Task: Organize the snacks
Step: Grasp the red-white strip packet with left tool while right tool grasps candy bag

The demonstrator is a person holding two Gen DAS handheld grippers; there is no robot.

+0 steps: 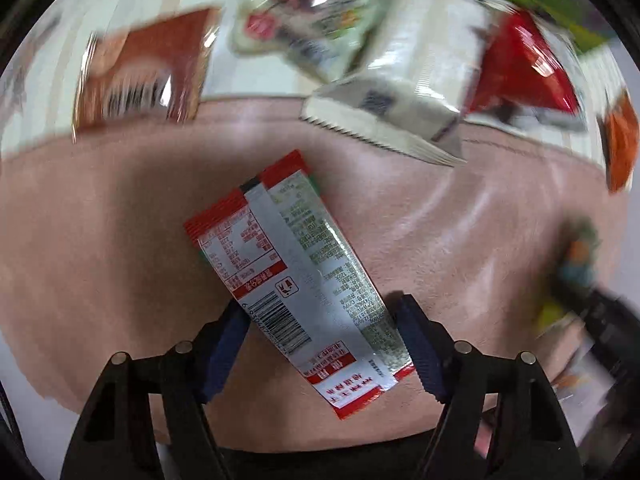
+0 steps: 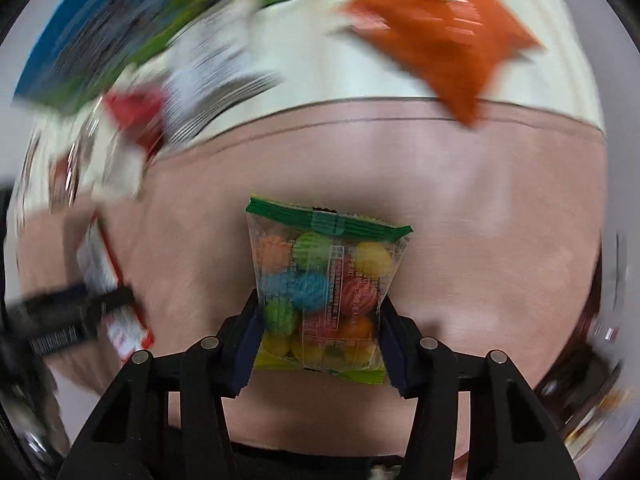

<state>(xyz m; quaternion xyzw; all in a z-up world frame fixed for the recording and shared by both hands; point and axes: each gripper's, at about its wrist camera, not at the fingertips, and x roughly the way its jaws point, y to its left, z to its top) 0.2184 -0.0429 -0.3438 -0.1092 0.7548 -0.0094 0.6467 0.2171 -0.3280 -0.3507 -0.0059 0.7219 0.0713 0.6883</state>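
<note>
Two downward views over a pink cloth (image 1: 460, 216) spread on a tabletop, with a cream striped cloth (image 1: 256, 76) beyond its far edge. In the left wrist view, the left tongs (image 1: 320, 344) point down at a long red, white and silver foil snack packet (image 1: 296, 268) printed with a barcode and nutrition table, lying back side up and slanted on the pink cloth. The packet's near end sits between the two blue pads (image 1: 226, 354); the left pad touches its edge beside the barcode and the right pad sits at its other edge, the tongs about half open, and whether they are pressing on it cannot be told. In the right wrist view, the right tongs (image 2: 318, 340) are narrowed on a clear plastic bag with green sealed ends, full of round multicoloured candies (image 2: 324, 292), both blue pads against the bag's sides. The bag lies near the middle of the pink cloth. Past the far edge of the pink cloth, on the cream cloth, lie blurred snacks: a brown packet (image 1: 144, 76), a pale green packet (image 1: 312, 28), a silver foil packet with a serrated edge (image 1: 400, 96), a red packet (image 1: 524, 68) and an orange packet (image 2: 440, 44).
</note>
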